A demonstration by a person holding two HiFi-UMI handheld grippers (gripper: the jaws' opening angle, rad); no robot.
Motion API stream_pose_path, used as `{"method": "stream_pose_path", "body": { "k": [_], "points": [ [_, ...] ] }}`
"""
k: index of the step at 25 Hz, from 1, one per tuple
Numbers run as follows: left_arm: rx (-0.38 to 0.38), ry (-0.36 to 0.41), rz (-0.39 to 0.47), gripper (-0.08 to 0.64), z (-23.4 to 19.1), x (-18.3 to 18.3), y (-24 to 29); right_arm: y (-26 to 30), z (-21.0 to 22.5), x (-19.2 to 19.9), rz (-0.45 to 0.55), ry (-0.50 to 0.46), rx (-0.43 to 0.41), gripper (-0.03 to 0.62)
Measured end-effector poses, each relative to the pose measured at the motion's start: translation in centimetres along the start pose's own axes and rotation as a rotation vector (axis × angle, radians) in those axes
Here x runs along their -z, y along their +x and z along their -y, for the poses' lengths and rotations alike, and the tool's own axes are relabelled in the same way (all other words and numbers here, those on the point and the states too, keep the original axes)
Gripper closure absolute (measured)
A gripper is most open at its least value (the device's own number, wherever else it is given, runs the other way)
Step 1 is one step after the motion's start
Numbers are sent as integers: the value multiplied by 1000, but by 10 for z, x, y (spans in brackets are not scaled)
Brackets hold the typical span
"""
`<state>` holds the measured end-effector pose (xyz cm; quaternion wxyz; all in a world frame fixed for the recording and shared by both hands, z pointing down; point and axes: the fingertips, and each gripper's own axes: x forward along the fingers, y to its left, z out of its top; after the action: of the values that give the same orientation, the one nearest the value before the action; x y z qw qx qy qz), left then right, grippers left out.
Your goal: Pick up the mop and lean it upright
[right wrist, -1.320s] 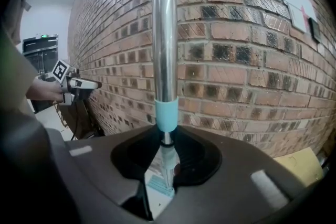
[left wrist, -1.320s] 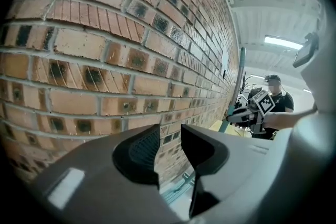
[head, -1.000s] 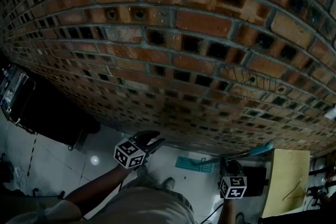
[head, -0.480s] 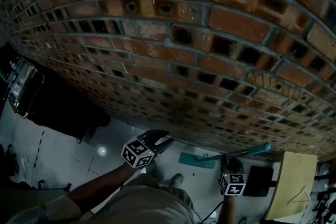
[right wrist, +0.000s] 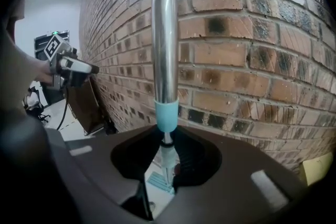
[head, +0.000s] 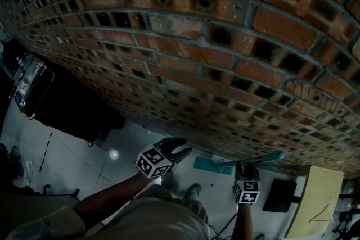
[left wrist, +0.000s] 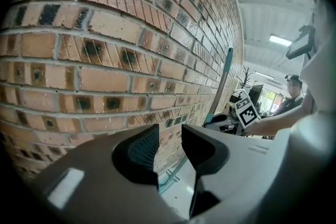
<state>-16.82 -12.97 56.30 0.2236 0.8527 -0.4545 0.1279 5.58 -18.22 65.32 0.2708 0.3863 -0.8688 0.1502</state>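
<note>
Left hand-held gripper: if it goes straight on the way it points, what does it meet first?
Probably the brick wall: it fills the view past the open, empty jaws of the left hand-held gripper. Depth is unclear. The mop stands well to the side.

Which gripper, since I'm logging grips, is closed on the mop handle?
The right gripper: its jaws clamp the mop handle. The left gripper is open, with nothing between its jaws.

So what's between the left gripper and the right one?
In the head view, the mop's teal head lies on the floor between the left gripper and the right gripper, which grips the pole.
</note>
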Motion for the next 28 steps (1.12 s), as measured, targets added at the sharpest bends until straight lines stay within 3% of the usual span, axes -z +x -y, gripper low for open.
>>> {"method": "stream_pose_path", "body": {
  "k": [10, 28],
  "points": [
    [-21, -8, -19, 407, -11, 13, -3, 39, -11, 14, -14, 10, -17, 499],
    [-57, -18, -68, 407, -14, 23, 11, 102, 7, 102, -124, 75, -19, 499]
  ]
}}
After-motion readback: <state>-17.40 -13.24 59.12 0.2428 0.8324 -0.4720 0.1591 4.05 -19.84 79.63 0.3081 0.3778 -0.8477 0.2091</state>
